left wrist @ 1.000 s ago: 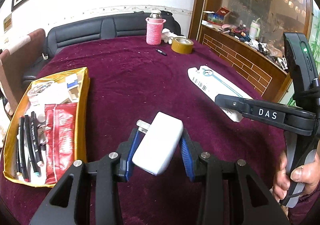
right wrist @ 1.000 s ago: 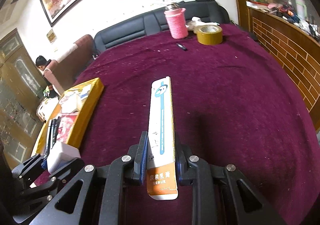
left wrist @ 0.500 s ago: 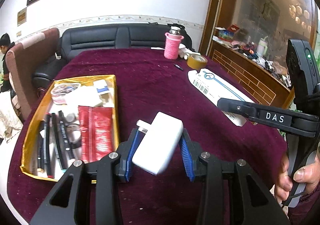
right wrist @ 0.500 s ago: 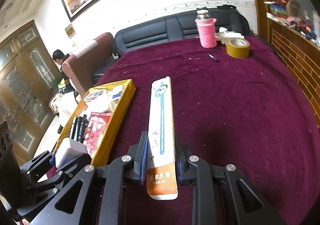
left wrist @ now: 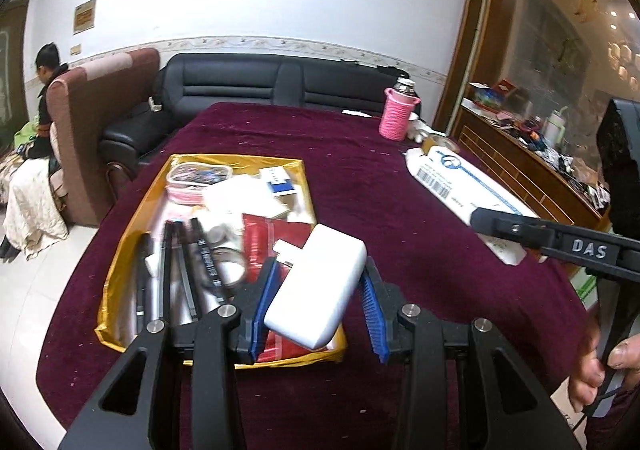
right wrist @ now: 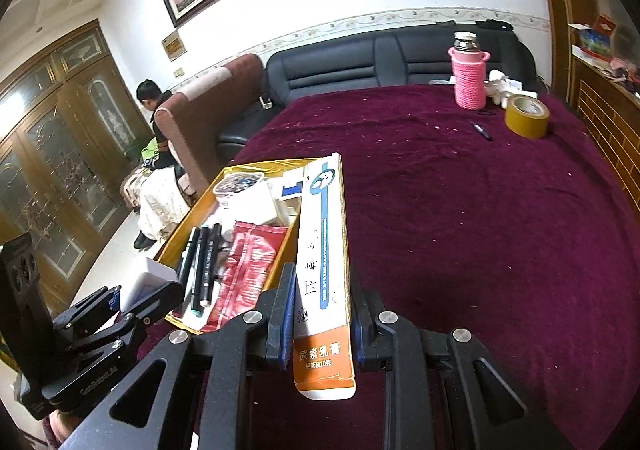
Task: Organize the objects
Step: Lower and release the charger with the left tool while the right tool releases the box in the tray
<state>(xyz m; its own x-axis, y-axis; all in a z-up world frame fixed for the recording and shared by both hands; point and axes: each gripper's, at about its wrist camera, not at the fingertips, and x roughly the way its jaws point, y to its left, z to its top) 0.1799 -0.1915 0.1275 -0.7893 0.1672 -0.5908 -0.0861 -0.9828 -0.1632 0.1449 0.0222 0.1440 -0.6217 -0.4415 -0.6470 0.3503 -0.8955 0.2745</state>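
Observation:
My left gripper (left wrist: 318,300) is shut on a white charger block (left wrist: 320,288) and holds it above the near right corner of the gold tray (left wrist: 120,246). Several black pens (left wrist: 176,266), a red packet (left wrist: 272,234) and small boxes lie in that tray. My right gripper (right wrist: 322,316) is shut on a long white and orange cream box (right wrist: 324,250), carried over the tray's (right wrist: 188,218) right rim. In the left wrist view the cream box (left wrist: 460,186) sticks out of the right gripper's arm at the right. The left gripper (right wrist: 132,298) with the charger (right wrist: 150,278) shows at lower left of the right wrist view.
A dark red cloth covers the table (right wrist: 460,190). At its far side stand a pink knitted bottle (right wrist: 469,70), a roll of yellow tape (right wrist: 526,116) and a small pen (right wrist: 481,130). A black sofa (left wrist: 248,86) and a seated person (right wrist: 154,106) are beyond; a wooden counter (left wrist: 532,166) runs along the right.
Both grippers have swung left with their loads. The tray has come from the left edge of both views toward the middle, and the charger and cream box now hang over it.

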